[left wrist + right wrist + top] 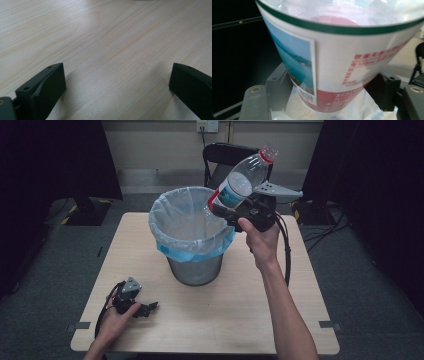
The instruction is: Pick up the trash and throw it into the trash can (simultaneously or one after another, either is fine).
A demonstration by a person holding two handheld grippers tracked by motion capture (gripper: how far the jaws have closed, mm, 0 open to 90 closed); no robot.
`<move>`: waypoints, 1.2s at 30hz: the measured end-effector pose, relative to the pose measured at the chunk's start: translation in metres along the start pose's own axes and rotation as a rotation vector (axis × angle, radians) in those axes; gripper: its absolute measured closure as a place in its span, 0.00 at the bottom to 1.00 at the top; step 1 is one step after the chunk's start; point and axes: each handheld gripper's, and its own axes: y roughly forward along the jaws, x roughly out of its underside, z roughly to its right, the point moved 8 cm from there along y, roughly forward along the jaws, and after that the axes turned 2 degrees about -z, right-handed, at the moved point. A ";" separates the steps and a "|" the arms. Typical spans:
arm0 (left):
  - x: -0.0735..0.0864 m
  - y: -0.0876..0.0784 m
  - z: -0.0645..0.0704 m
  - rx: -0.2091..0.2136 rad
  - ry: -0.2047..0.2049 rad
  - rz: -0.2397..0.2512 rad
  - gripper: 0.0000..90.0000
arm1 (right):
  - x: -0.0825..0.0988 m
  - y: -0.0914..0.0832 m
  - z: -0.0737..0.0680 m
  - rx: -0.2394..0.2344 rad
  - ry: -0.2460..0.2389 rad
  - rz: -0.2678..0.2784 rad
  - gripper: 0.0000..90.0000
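One plastic water bottle (240,182) is the thing in work here, and in the high view it is held up in the air by the right gripper (225,211), tilted with its red cap (268,154) pointing up and away, its bottom end just over the far right rim of the trash bin (192,237) with the pale blue liner bag (176,217). It looks empty, so I judge it light, thin-walled and easy to dent, also a bit slippery on the smooth label; the low part of the body, where the jaws pinch it now, seems a good place, because there the wall is stiffer near the base. The same view shows the left gripper (148,308) resting low on the wooden table (225,320), near the front left corner, well apart from the bin. In the left gripper view the two black jaws stand spread wide with nothing between them, only the bare light wood table (112,45) under them; the bottle is not to be judged from here. In the right gripper view the bottle (342,62) is very close: both jaws press on its lower sides, and one can read details that the high view is too far to give, the green band, the lake picture and the red print on the label (329,72), and the white liner bag (364,110) below.
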 end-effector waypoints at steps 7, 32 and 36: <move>0.000 0.000 0.000 0.000 0.000 0.000 0.00 | 0.002 0.021 -0.001 -0.012 0.010 -0.016 0.30; 0.000 0.000 -0.001 -0.001 0.010 -0.004 0.00 | 0.001 0.022 0.008 0.036 0.011 -0.024 0.29; 0.000 0.000 -0.001 -0.002 0.010 -0.003 0.00 | 0.002 0.017 0.014 0.051 0.011 -0.030 0.28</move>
